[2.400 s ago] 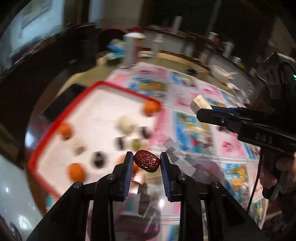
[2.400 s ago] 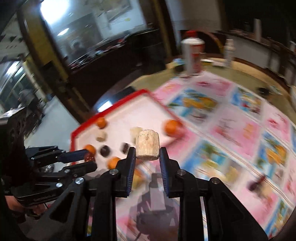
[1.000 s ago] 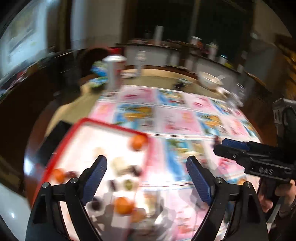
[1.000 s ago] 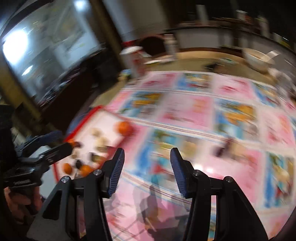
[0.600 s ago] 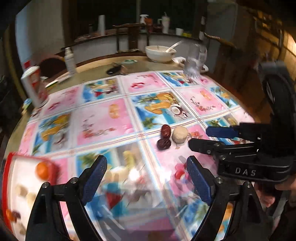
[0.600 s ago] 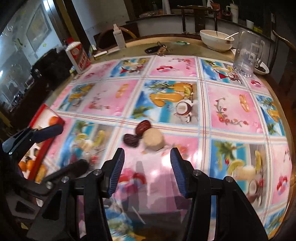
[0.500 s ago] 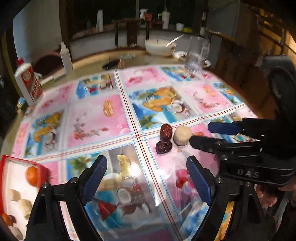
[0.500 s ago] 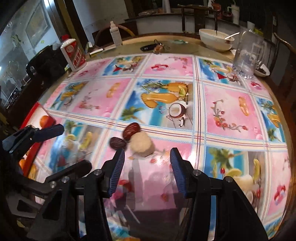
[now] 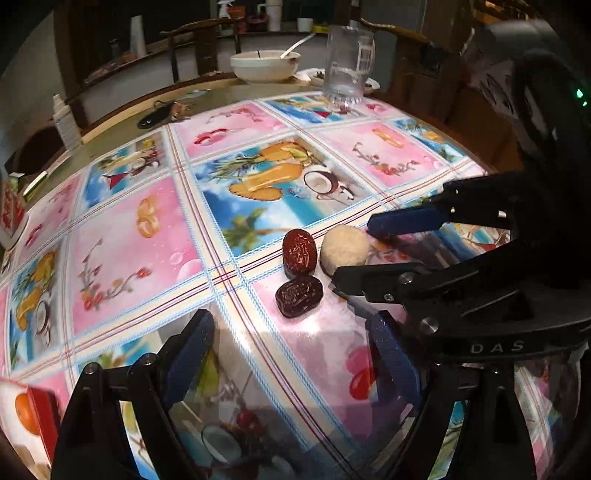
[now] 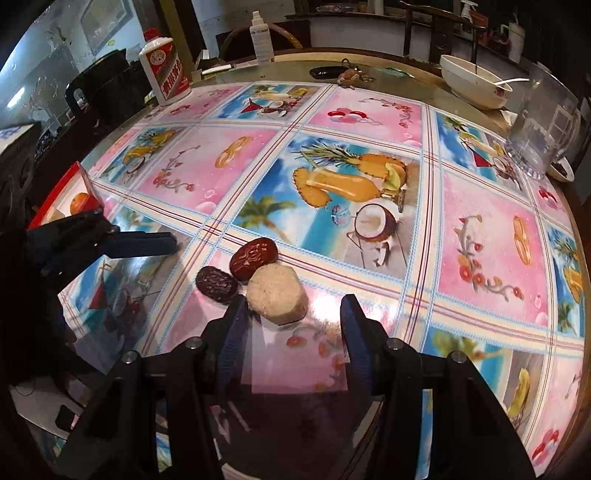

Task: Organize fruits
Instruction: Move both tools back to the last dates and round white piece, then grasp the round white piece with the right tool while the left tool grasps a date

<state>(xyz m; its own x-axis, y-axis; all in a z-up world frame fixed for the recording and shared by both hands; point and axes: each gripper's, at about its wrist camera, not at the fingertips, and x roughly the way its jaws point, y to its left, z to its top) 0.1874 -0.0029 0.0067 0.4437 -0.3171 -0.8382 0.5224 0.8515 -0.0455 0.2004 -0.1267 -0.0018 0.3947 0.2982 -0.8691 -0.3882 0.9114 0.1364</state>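
Two wrinkled dates and a pale round fruit piece lie together on the patterned tablecloth. The reddish date [image 9: 299,252] [image 10: 254,257] sits behind the darker date [image 9: 299,296] [image 10: 216,284], and the pale piece [image 9: 344,249] [image 10: 277,293] touches both. My left gripper [image 9: 291,352] is open just short of the darker date. My right gripper [image 10: 291,325] is open with the pale piece at the mouth of its jaws. In the left wrist view the right gripper [image 9: 354,251] comes in from the right around that piece. The red-rimmed white tray [image 10: 61,194] [image 9: 40,406] holds an orange fruit at the far left.
A white bowl with a spoon [image 9: 264,65] [image 10: 474,86], a clear glass mug [image 9: 349,70] [image 10: 543,122], a red-and-white bottle [image 10: 164,72], a white squeeze bottle [image 10: 260,35] and keys [image 10: 340,73] stand along the table's far edge. Chairs stand behind.
Both grippers carried fruit over the tray 2.4 s ago and now stand open. They swung right to the table's middle and have closed in on the dates and pale piece.
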